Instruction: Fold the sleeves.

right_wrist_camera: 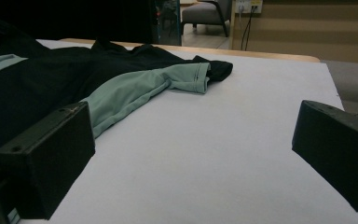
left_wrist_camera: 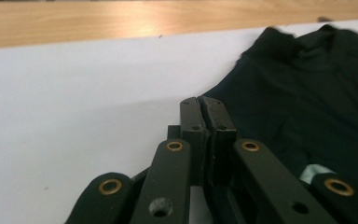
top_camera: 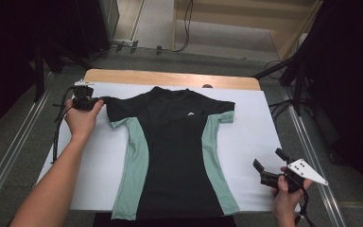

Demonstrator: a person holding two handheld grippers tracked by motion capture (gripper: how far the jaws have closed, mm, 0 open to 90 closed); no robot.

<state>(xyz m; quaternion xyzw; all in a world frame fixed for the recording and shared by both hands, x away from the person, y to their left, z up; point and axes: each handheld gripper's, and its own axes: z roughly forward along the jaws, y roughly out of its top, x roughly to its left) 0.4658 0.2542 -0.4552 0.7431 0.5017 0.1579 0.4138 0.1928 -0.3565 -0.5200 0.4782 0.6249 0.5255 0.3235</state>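
Observation:
A black T-shirt (top_camera: 175,142) with mint-green side panels lies flat, front up, on a white sheet (top_camera: 255,127). My left gripper (top_camera: 99,100) is at the tip of the shirt's left sleeve. In the left gripper view its jaws (left_wrist_camera: 203,109) are pressed together at the edge of the black cloth (left_wrist_camera: 307,93), pinching the sleeve. My right gripper (top_camera: 269,163) hovers open to the right of the shirt's lower hem, over bare sheet. In the right gripper view its jaws (right_wrist_camera: 193,154) stand wide apart with nothing between them, and the shirt (right_wrist_camera: 37,84) and its green sleeve (right_wrist_camera: 186,77) lie ahead to the left.
The white sheet covers a wooden table whose bare far edge (top_camera: 170,77) shows behind the collar. Metal rails (top_camera: 312,146) run along both sides of the table. Cables lie on the floor beyond. Bare sheet flanks the shirt left and right.

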